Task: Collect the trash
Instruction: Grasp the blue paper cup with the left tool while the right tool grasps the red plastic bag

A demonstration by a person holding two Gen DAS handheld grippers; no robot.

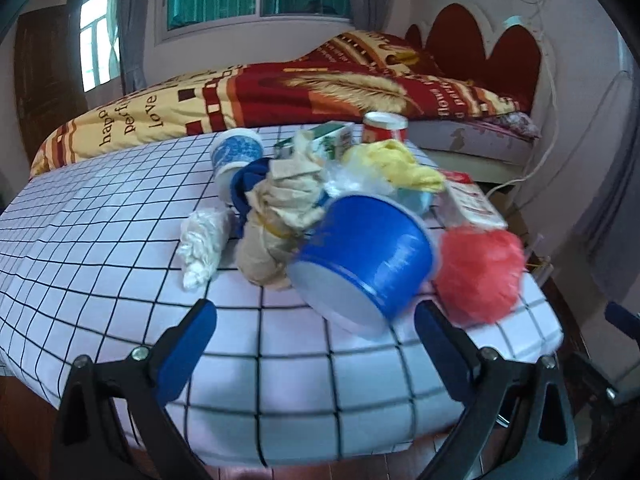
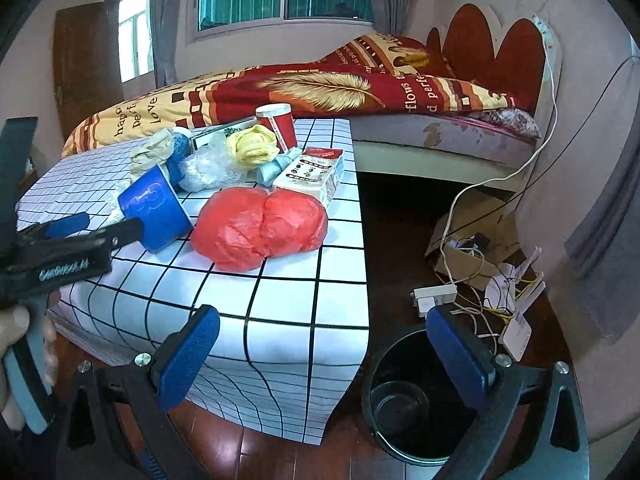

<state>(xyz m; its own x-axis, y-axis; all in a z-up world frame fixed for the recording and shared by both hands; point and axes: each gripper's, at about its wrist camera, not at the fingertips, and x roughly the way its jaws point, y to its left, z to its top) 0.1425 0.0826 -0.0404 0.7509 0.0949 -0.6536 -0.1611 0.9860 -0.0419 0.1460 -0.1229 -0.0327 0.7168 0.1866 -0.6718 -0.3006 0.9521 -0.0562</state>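
Trash is piled on a table with a white checked cloth (image 1: 120,264). A blue paper cup (image 1: 360,264) lies tipped on its side just ahead of my left gripper (image 1: 316,340), which is open with its fingers either side of the cup's base. Beside the cup are a red plastic bag (image 2: 260,228), a white tissue wad (image 1: 204,244), a beige paper wad (image 1: 280,208), a yellow bag (image 2: 252,146), a red cup (image 2: 276,124) and a white carton (image 2: 312,176). My right gripper (image 2: 324,356) is open and empty, off the table's corner above a black bin (image 2: 404,392).
A bed with a red and yellow quilt (image 2: 280,88) stands right behind the table. On the wooden floor to the right lie a power strip (image 2: 434,296), tangled cables and a cardboard box (image 2: 472,256). A hand (image 2: 16,320) holds the left gripper's handle.
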